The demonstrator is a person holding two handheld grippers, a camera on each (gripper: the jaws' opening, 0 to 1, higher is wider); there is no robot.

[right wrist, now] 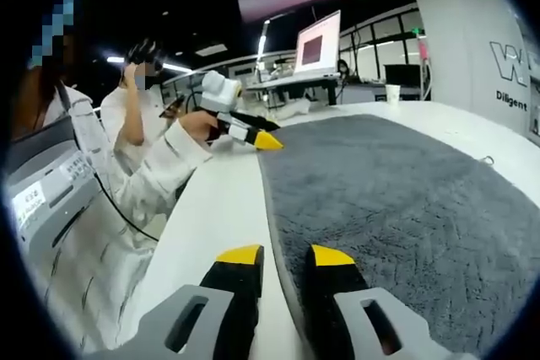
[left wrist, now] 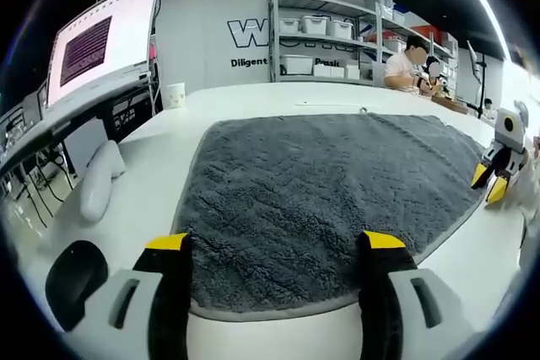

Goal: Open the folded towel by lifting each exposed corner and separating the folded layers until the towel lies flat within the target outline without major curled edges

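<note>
While the grey towel (left wrist: 329, 200) lies spread across mid-frame on the white worktop (left wrist: 253, 99), both grippers hold nothing.
Left gripper (left wrist: 277, 242) gapes wide, right gripper (right wrist: 283, 255) narrowly parted; a careless pinch at the lower-frame edge could curl it again.

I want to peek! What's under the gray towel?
The white table shows all around the towel, so the towel lies on it. Whatever sits beneath the towel's middle, like an outline, is covered and cannot be seen.
</note>
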